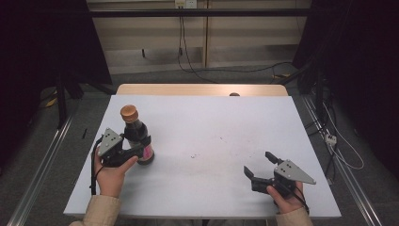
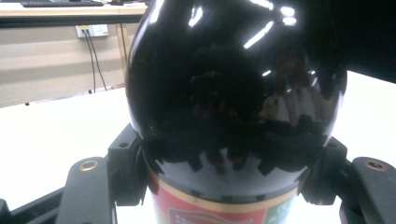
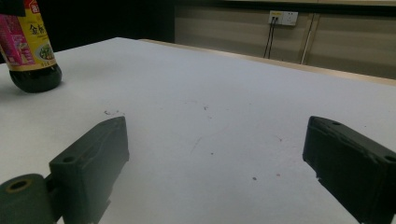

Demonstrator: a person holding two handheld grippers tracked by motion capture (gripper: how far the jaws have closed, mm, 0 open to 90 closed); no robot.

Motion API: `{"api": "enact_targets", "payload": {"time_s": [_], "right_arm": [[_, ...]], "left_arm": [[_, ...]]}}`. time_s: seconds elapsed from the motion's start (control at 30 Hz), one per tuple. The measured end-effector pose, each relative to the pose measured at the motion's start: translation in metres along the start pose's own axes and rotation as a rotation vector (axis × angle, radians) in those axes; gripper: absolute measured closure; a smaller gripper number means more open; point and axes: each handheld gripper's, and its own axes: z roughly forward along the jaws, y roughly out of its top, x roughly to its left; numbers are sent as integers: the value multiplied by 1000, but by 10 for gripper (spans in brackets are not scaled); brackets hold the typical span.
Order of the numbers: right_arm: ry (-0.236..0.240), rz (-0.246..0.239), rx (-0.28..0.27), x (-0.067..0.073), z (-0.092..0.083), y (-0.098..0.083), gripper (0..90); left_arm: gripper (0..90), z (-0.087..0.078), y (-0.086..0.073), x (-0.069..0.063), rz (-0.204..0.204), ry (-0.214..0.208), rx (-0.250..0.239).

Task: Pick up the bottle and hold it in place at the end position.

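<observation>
Where the white table (image 1: 202, 141) spans most of the high view, with a wooden edge (image 1: 202, 89) showing along its far side, faintly speckled near the middle. Beyond it, beige wall panels (image 1: 155, 42) with dark cables (image 1: 181, 47) hanging down, and a grey floor (image 1: 37, 155) on both sides.

On the left half of the table, standing upright: 1 dark bottle (image 1: 136, 136) with a brown cap (image 1: 129, 113) and a pink-and-yellow label (image 3: 28, 37) near its base. Seen close in the left gripper view as a glossy black shoulder (image 2: 233, 93) above a red label band (image 2: 215, 212).

Clamped on the bottle's lower body: left gripper (image 1: 127, 150), 1 jaw pressed against each side of the glass, grey three-cornered plate (image 1: 110, 139) on top, held by the left hand (image 1: 112, 173) in a beige sleeve (image 1: 99, 209).

At the near right of the table, well apart from the bottle: right gripper (image 1: 259, 165), jaws spread wide with bare table between them, held by the right hand (image 1: 284, 200). Both black jaws seen in the right gripper view, gripper (image 3: 215, 154) pointing across the table, the bottle at that view's upper left.
</observation>
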Motion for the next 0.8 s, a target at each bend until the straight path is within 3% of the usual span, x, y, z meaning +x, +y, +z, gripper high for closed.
{"api": "enact_targets", "payload": {"time_s": [0.2,0.37,0.8], "right_arm": [[-6,6,-5,-2,-2,0,65],[-1,-1,-6,-1,-1,1,65],[3,4,-9,-2,-2,1,65]], "left_arm": [[316,3,6,4,-36,-7,-23],[316,9,11,3,-14,-23,-3],[316,24,24,-6,-7,-82,14]]}}
